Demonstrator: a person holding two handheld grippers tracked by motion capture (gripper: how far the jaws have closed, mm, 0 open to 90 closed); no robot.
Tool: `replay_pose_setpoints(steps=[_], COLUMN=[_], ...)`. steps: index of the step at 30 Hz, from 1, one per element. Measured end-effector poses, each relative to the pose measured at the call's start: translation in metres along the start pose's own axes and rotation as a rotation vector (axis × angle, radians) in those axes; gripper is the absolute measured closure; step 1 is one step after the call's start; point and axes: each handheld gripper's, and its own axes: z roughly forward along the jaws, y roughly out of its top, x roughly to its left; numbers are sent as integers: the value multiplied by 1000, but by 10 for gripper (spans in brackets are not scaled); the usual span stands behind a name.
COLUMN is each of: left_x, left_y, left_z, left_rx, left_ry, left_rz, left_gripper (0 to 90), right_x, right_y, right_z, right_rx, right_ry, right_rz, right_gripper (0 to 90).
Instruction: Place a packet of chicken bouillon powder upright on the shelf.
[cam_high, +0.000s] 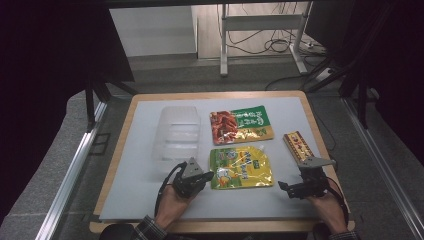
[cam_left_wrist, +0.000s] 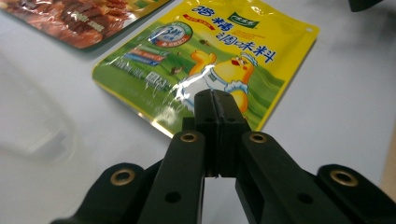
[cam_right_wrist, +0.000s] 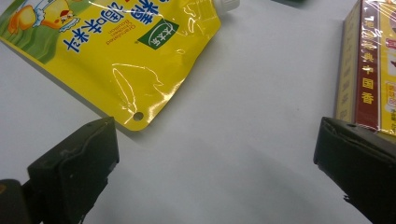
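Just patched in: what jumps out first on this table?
The yellow pouch lies at centre front, with the left gripper shut at its near-left edge. A red pouch lies behind it, beside a clear tub on the left. The right gripper waits open between the yellow pouch and a red-and-gold box.

Left gripper (cam_high: 206, 176) and right gripper (cam_high: 285, 187): black bodies, grey three-cornered top plates, brass-coloured rivets, trailing black cables; sleeves apparently plaid

bare mat (cam_high: 135, 200) lower left is passable; clear tub (cam_high: 176, 134) and yellow pouch (cam_high: 241, 167) crowd the centre, box (cam_high: 298, 145) right.
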Motion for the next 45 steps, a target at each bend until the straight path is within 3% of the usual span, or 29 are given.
replay_pose_setpoints(steps=[2, 4, 7, 12, 17, 18, 30, 37, 40, 42, 45], left_x=[-1, -2, -2, 2, 3, 3, 1, 2, 3, 6, 2], left_y=[2, 5, 5, 5, 6, 5, 4, 1, 0, -1, -1], left_z=[6, 18, 26, 40, 42, 42, 44, 44, 45, 45, 46], left_rx=[1, 9, 15, 11, 23, 45, 89, 88, 116, 117, 118], left_ry=[8, 48, 63, 79, 120, 142, 184, 180, 211, 204, 230], left_rz=[6, 32, 31, -10, -15, -14, 18, 7, 14, -3, 24], left_gripper=[895, 895, 895, 895, 896, 897, 900, 900, 900, 900, 900], right_x=[1, 1, 1, 2, 2, 2, 4, 6, 8, 8, 9], right_y=[0, 0, 0, 0, 0, 0, 2, 5, 8, 9, 11], right_z=[0, 1, 1, 2, 2, 2, 2, 3, 5, 7, 12], right_rx=[0, 2, 5, 11, 14, 14, 9, -14, -27, -32, -32], right_ry=[3, 5, 5, 10, 12, 13, 31, 81, 99, 118, 138], right_rz=[-2, -5, -9, -14, -18, -19, -13, 9, 16, 17, 30], right_gripper=[1, 2, 2, 3, 3, 4, 4, 5, 5, 7, 14])
